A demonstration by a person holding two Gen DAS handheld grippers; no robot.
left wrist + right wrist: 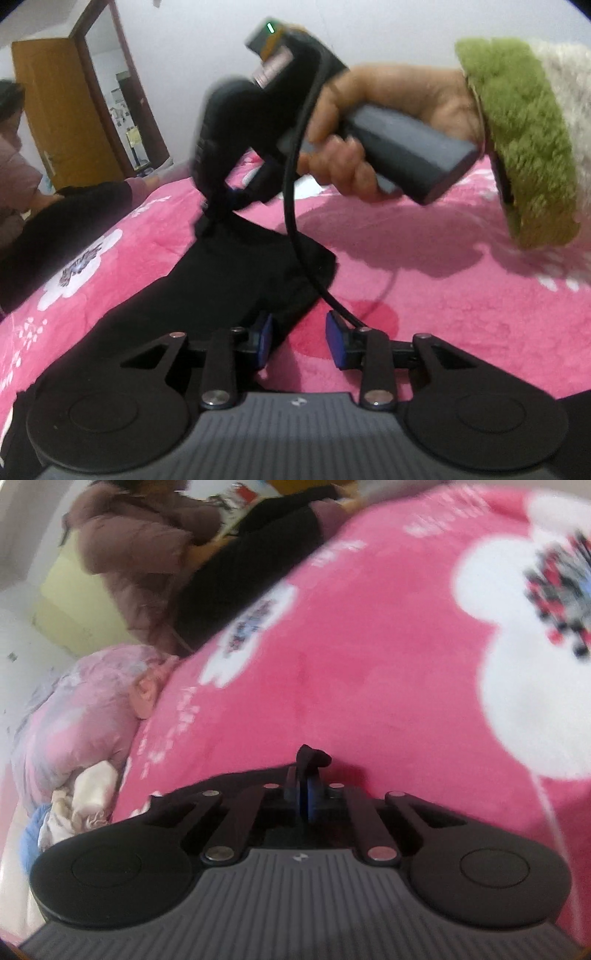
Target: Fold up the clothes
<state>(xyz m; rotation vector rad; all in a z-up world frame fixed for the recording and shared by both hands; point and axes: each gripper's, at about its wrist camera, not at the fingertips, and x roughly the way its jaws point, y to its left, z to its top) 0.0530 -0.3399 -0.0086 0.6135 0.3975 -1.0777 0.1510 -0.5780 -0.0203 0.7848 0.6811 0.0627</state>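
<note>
Right gripper (308,790) pinches black garment (236,280) over pink blanket (443,295).

We are looking at a bed covered by a pink plush blanket (424,280) printed with white cloud shapes and small cartoon figures. A black garment (236,284) is lying spread on it, one part rising off the surface. At the far edge, a second person is sitting on the bed in dark trousers (74,218). In the right wrist view, a pale pink bundle of bedding (77,716) is resting beside the blanket's edge.
</note>
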